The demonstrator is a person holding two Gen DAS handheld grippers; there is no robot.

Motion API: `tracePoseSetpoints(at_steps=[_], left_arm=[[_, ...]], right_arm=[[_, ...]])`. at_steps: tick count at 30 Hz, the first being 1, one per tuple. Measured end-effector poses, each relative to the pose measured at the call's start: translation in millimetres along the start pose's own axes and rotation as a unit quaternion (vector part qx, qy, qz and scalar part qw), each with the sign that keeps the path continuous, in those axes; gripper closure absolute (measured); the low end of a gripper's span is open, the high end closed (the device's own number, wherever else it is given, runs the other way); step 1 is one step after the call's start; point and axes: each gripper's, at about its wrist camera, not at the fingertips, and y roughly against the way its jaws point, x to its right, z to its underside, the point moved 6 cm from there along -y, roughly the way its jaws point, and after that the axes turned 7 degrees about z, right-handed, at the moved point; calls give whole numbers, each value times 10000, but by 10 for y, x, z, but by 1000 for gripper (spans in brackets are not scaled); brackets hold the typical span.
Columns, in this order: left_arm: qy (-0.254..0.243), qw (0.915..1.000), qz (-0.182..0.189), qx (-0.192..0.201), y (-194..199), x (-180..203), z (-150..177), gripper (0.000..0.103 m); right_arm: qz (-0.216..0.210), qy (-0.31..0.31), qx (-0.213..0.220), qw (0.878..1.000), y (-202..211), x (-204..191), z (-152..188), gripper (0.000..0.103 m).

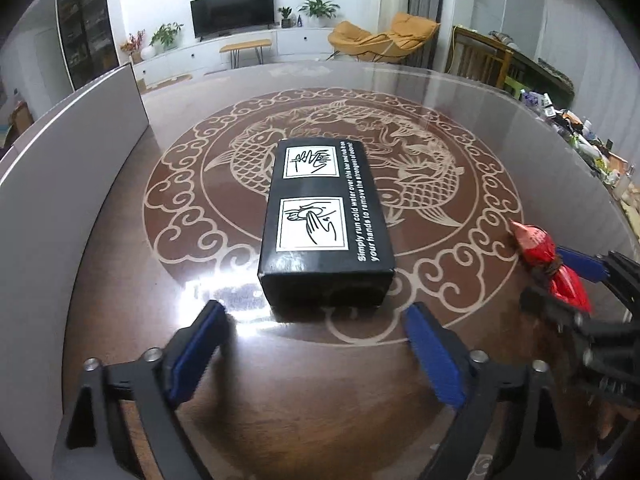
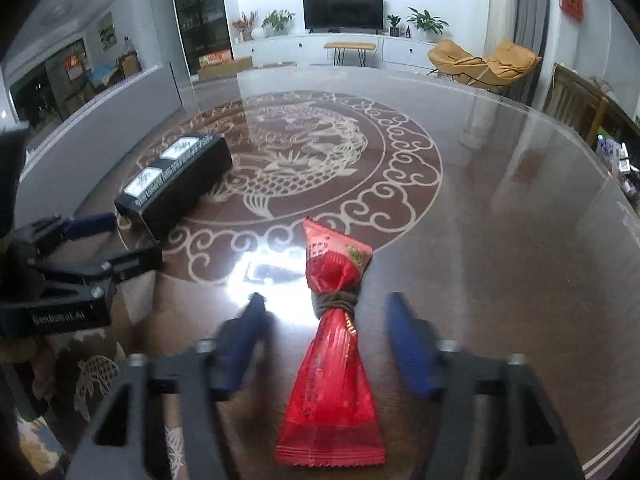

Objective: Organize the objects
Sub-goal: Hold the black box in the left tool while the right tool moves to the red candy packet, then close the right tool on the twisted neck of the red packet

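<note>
Though knotted midway, red packet point(image 2: 330, 364) flat.

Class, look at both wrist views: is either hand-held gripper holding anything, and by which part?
Nothing is held. The left hand-held gripper is open before the black box; the right hand-held gripper straddles the red packet, open.

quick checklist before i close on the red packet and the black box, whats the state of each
1. Right gripper open: ok.
2. red packet lies between its fingers: ok.
3. Left gripper open: ok.
4. black box in line with the left gripper, just ahead of the fingertips, not yet between them: not ok.
5. Box flat on the table: ok.
6. Jaws wide enough for the box: cannot tell.
</note>
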Motion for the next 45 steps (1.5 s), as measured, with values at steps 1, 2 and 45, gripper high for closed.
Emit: tracePoseSetpoints(at_steps=[1, 2, 45], left_arm=[[-22, 10000, -30, -51, -28, -6, -25, 5], [-28, 10000, -39, -64, -46, -14, -40, 4], [-466, 9983, 259, -213, -188, 9, -645, 45]], right_arm=[[47, 16, -31, 10000, 3, 7, 4, 26], [92, 42, -63, 9999, -11, -8, 7, 20], [-420, -192, -782, 9959, 63, 102, -204, 85]])
